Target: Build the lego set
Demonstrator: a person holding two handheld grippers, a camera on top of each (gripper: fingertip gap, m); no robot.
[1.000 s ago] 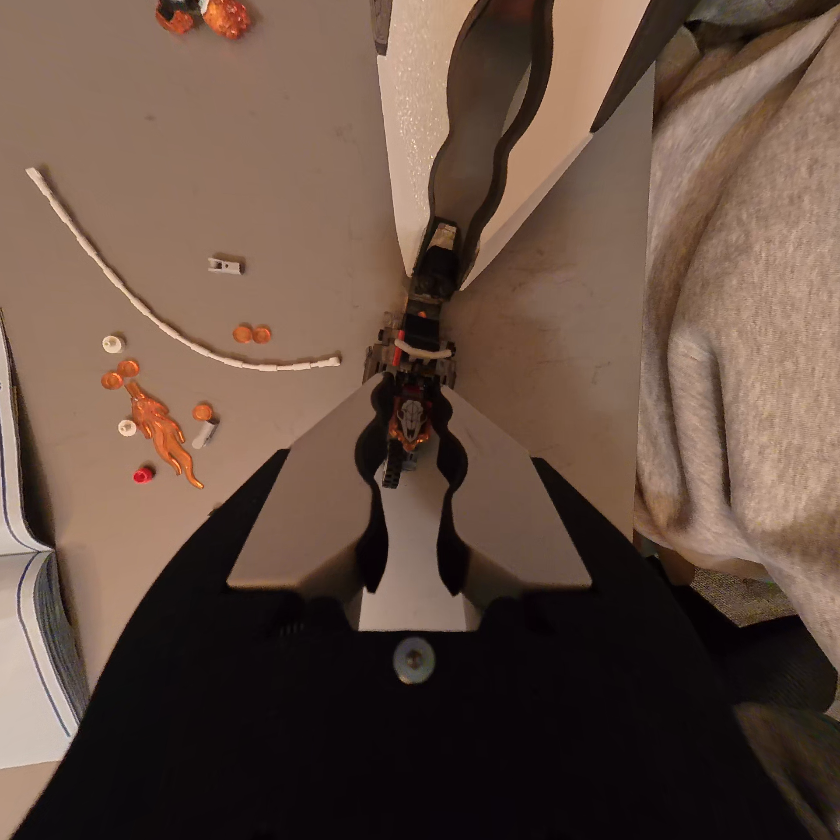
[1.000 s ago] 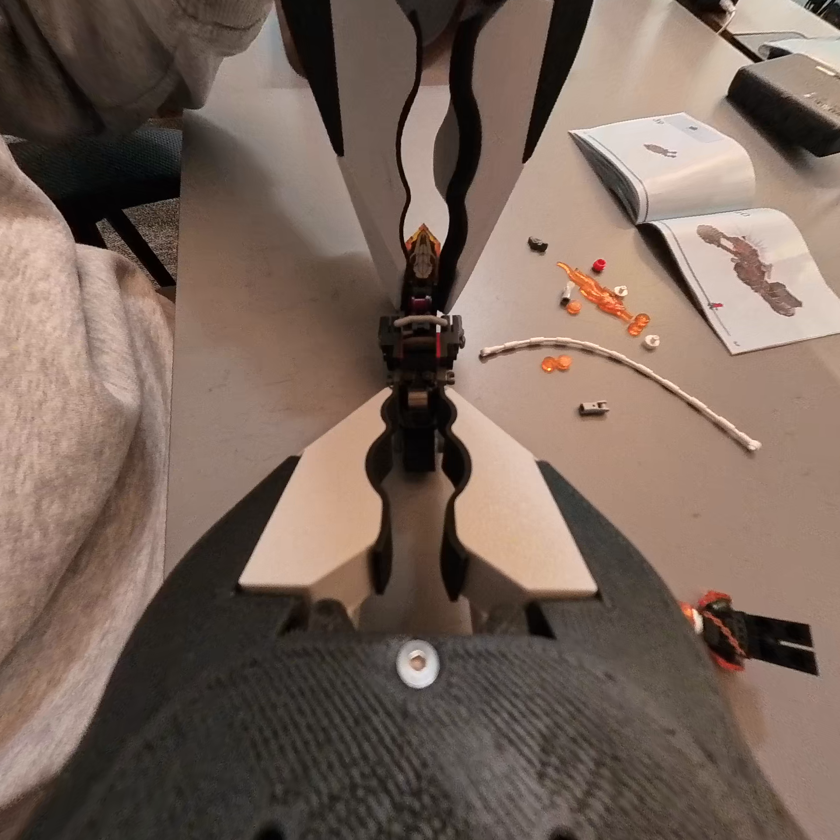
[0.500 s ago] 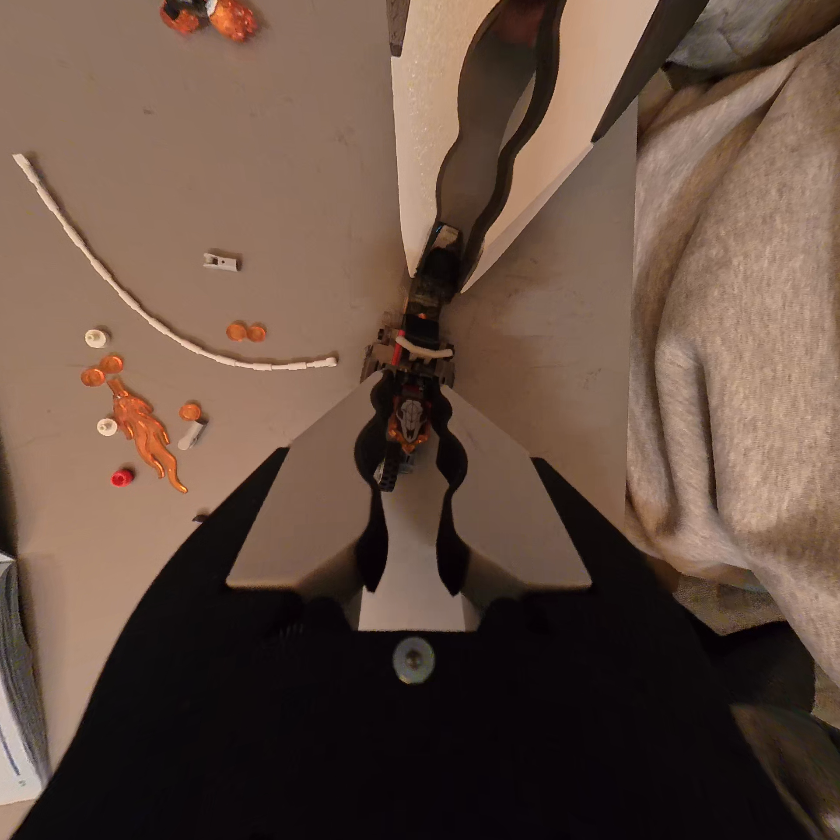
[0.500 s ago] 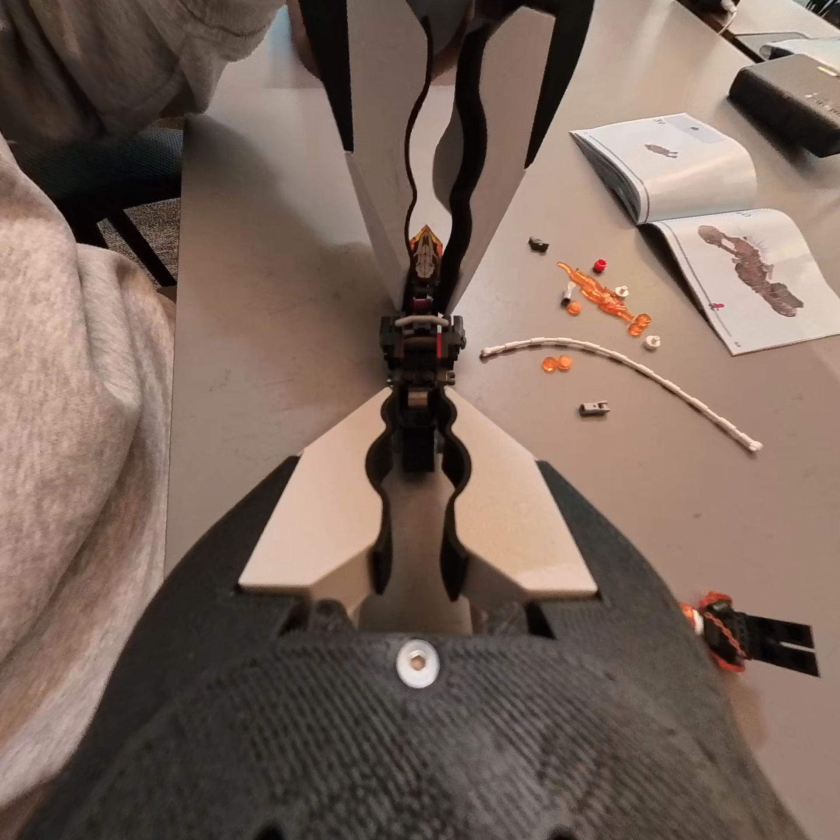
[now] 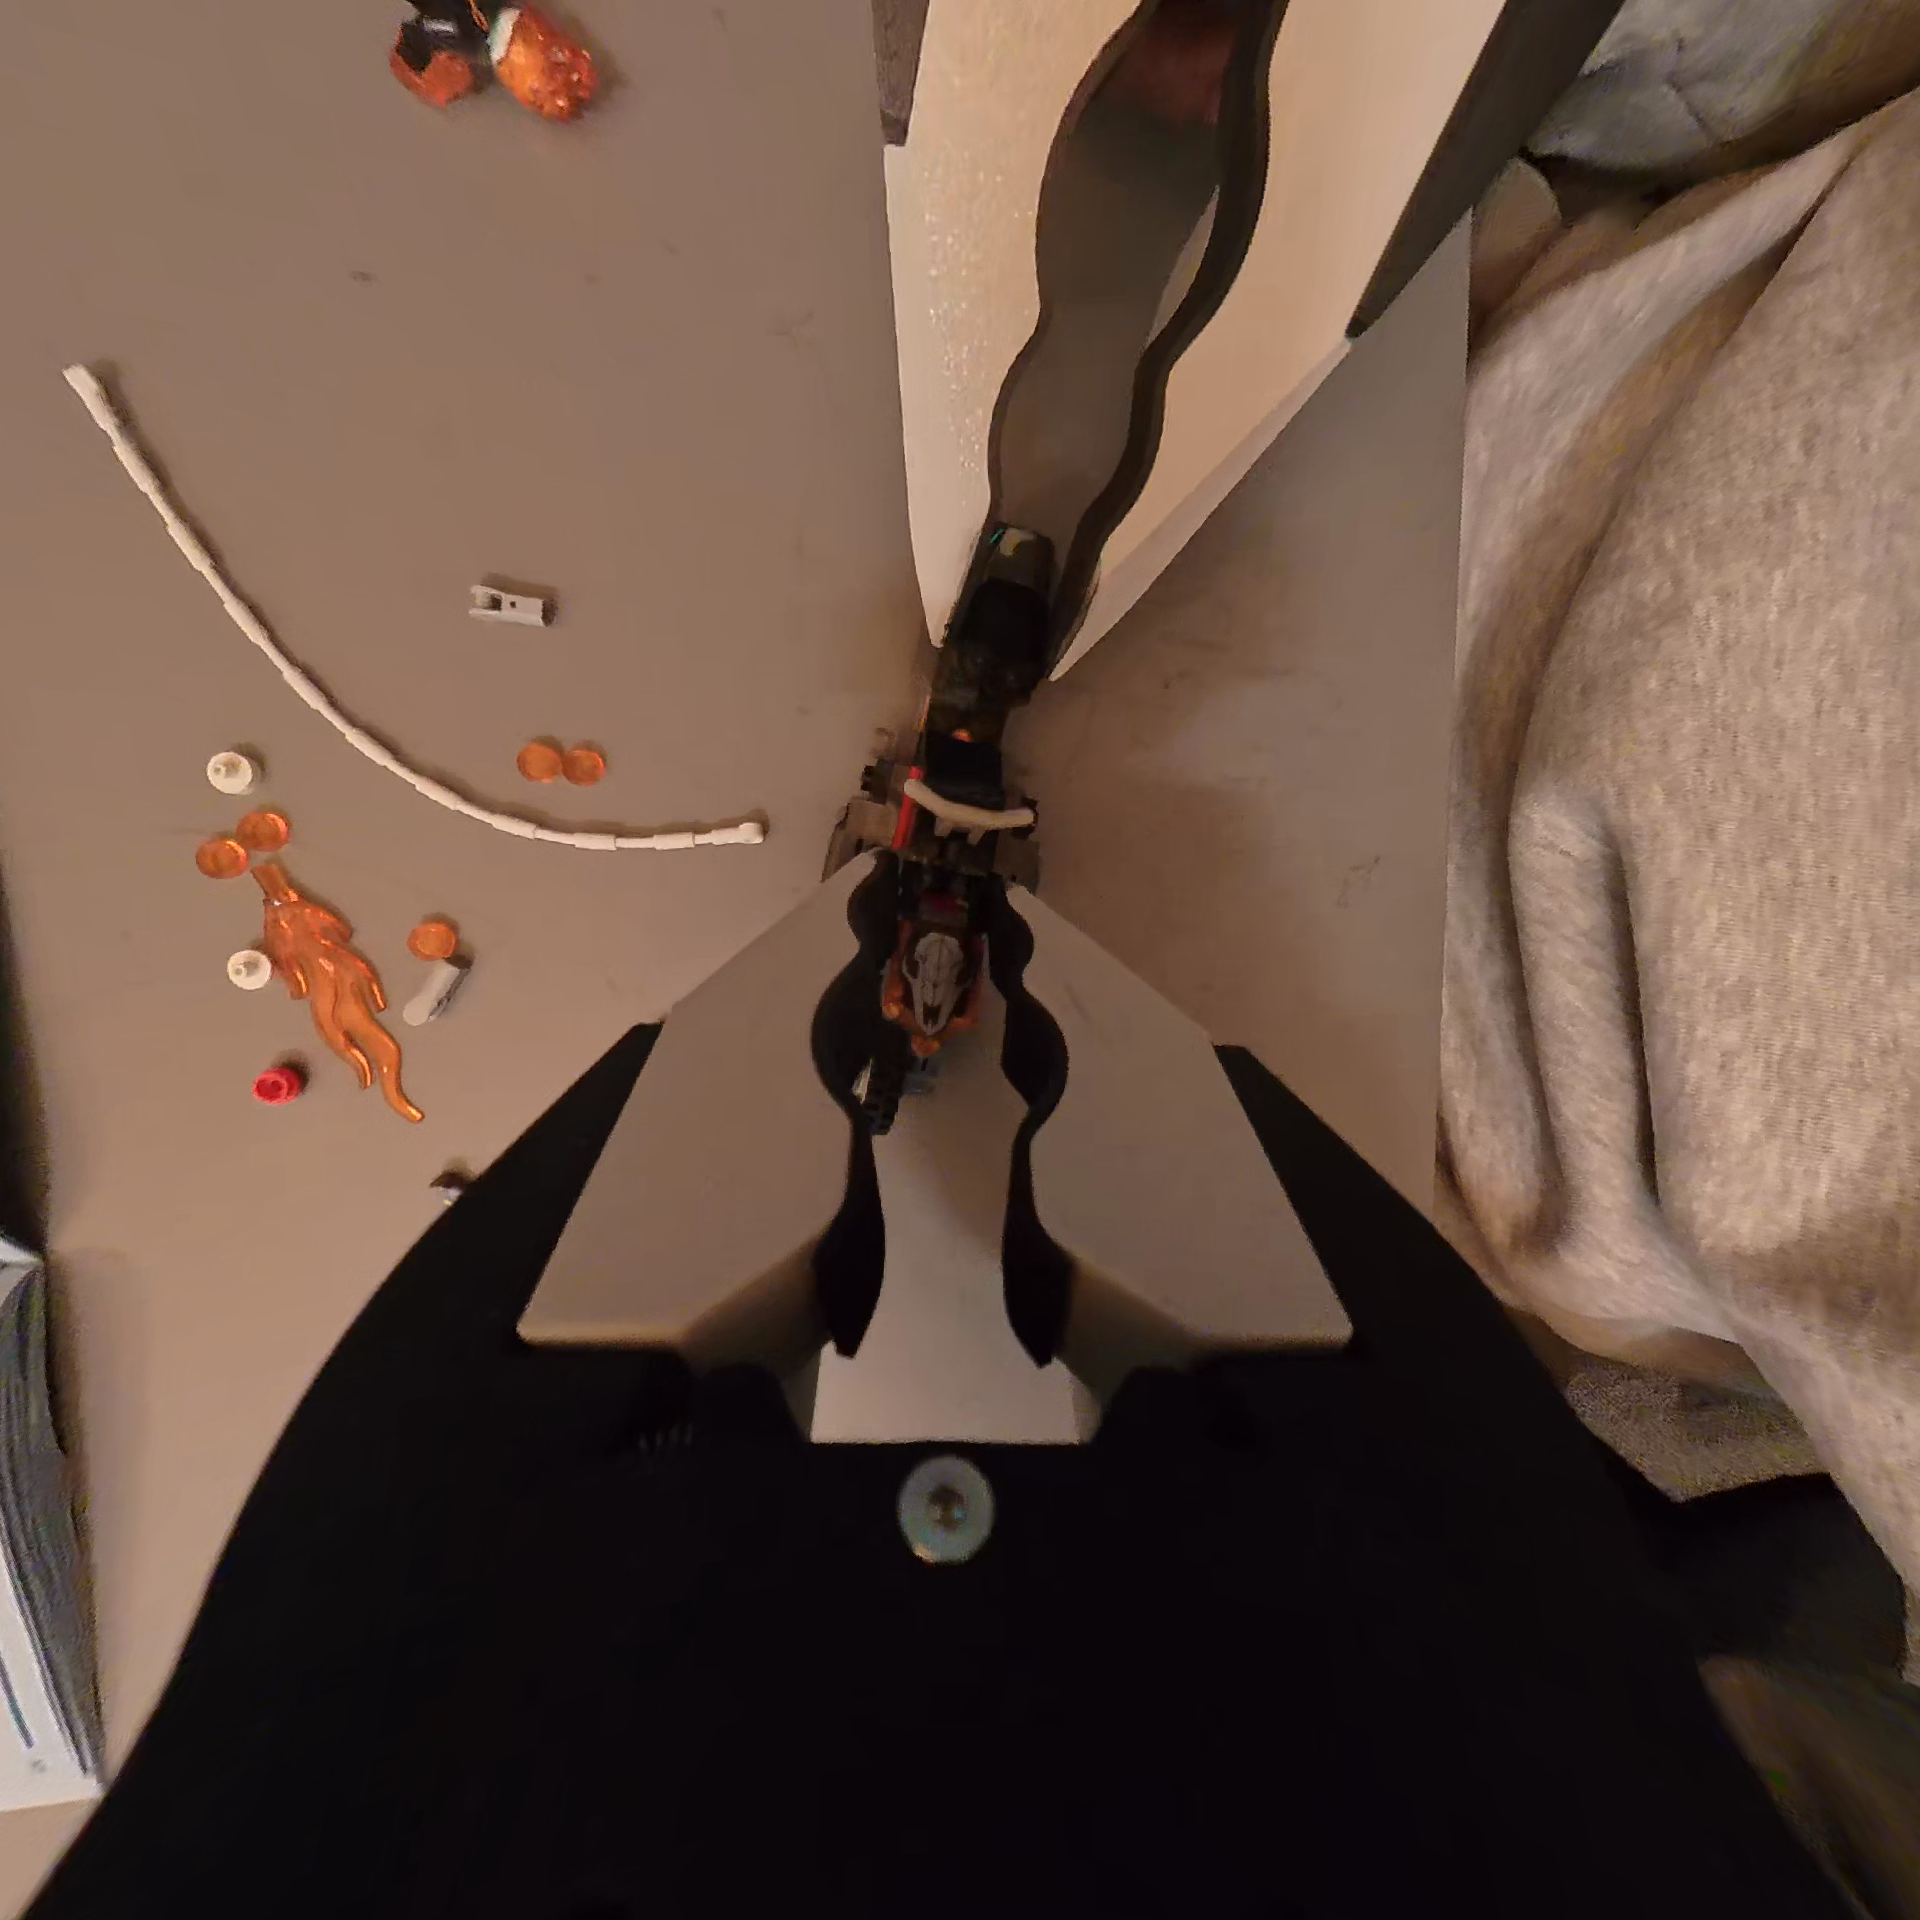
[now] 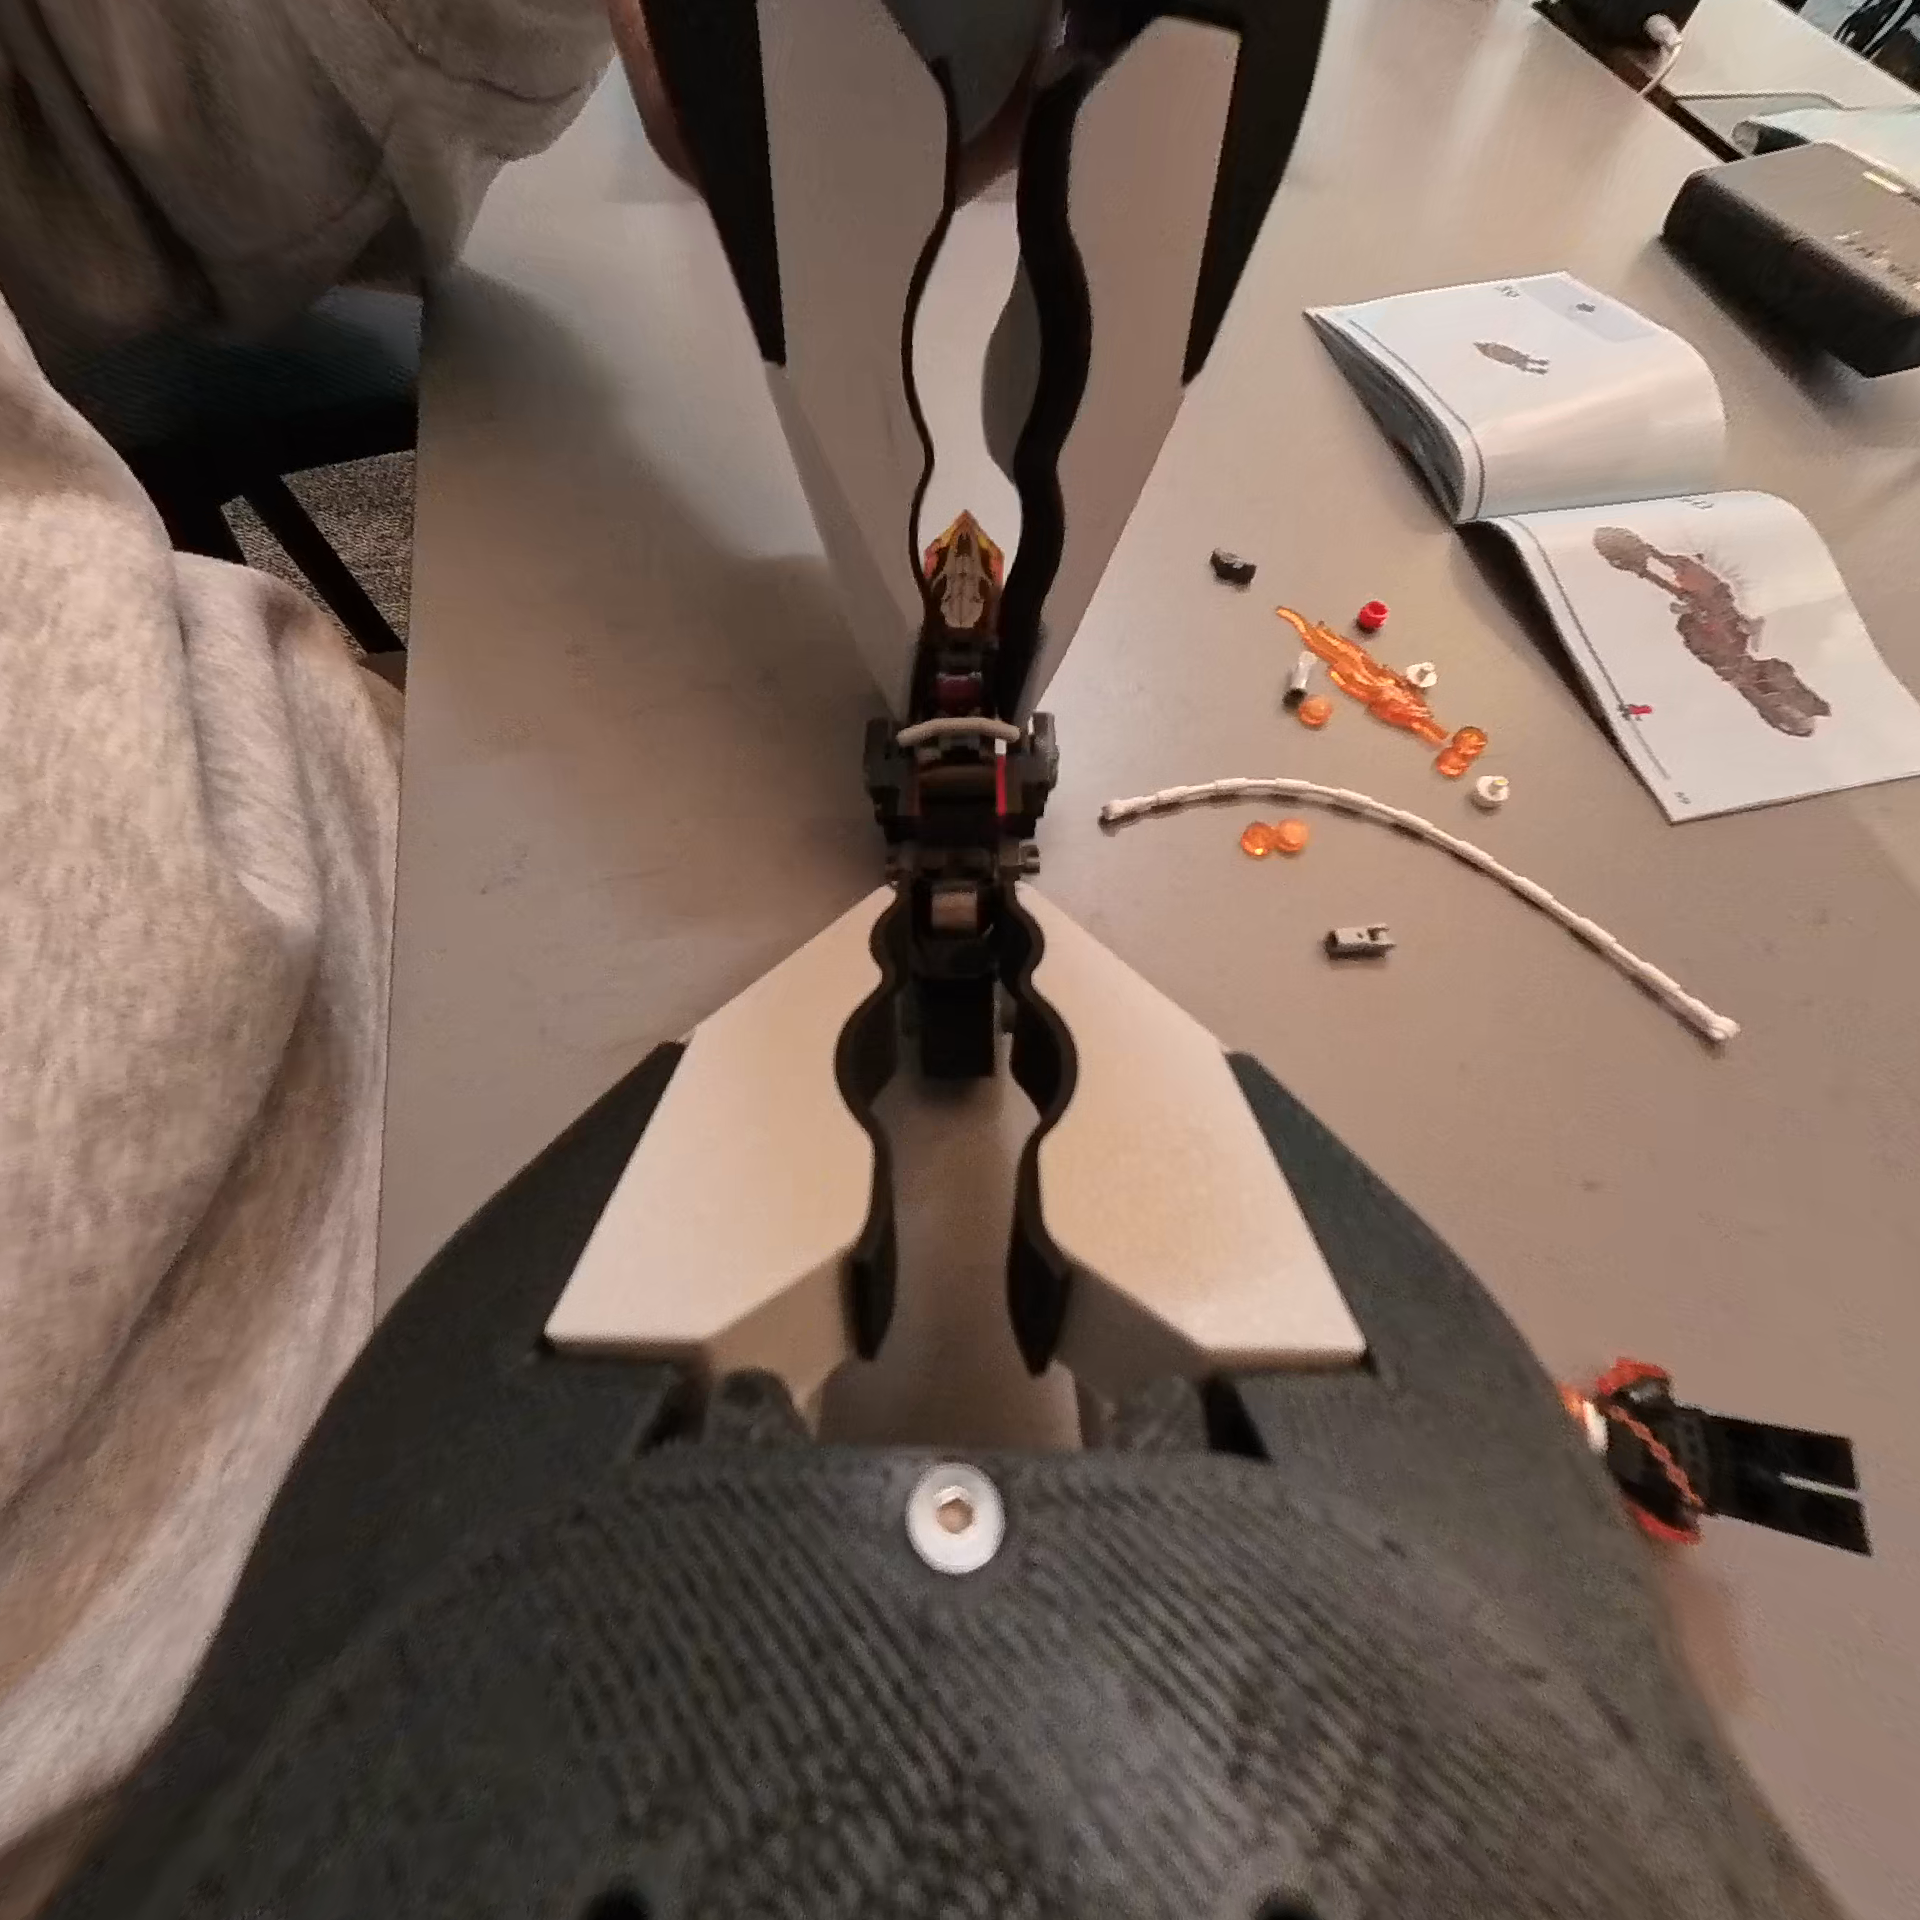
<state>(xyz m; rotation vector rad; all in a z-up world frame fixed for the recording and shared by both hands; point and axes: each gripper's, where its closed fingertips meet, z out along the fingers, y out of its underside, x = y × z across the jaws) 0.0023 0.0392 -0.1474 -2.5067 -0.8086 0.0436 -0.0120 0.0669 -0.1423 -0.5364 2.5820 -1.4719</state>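
Your left hand-held gripper (image 5: pixel 932 894) is clamped on the skull-faced end of the lego model (image 5: pixel 951 821). Your right hand-held gripper (image 6: pixel 954 904) is clamped on its opposite, black end. The model spans between both, above the tabletop (image 6: pixel 623 727), with the white chain (image 6: pixel 1403 831) lying beside it.

The open instruction booklet (image 5: pixel 31 1538) is cut off by the left edge of the left wrist view. An orange-and-black sub-assembly (image 5: pixel 488 52) is cropped at the top there. Both ends of the black model (image 6: pixel 961 790) are hidden between gripper fingers.
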